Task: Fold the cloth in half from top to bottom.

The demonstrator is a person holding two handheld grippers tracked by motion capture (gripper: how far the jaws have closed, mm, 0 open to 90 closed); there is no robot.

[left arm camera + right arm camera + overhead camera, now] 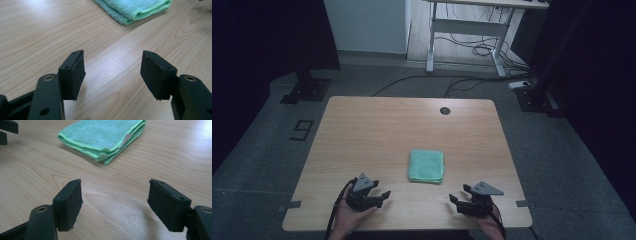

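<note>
Left gripper [382, 196] low over table [362, 130], jaws spread wide, nothing between. Right gripper [458, 198] likewise wide, nothing held. Folded green towel [426, 165] flat ahead, between both, touching neither. Bare wood around each gripper; near table edge close behind, side edges well apart from either.

The desk [362, 130] has a pale wood-grain top, smooth with a soft sheen under the light. The folded cloth [426, 166] is green terry, fluffy and matt, with a stitched lighter green hem and a small white label at 1 fold. Each hand-held gripper, left [385, 196] and right [459, 194], looks like matt black plastic with brass-coloured screw sockets, its pads [70, 202] faced with a rough, finely ribbed black surface.
</note>
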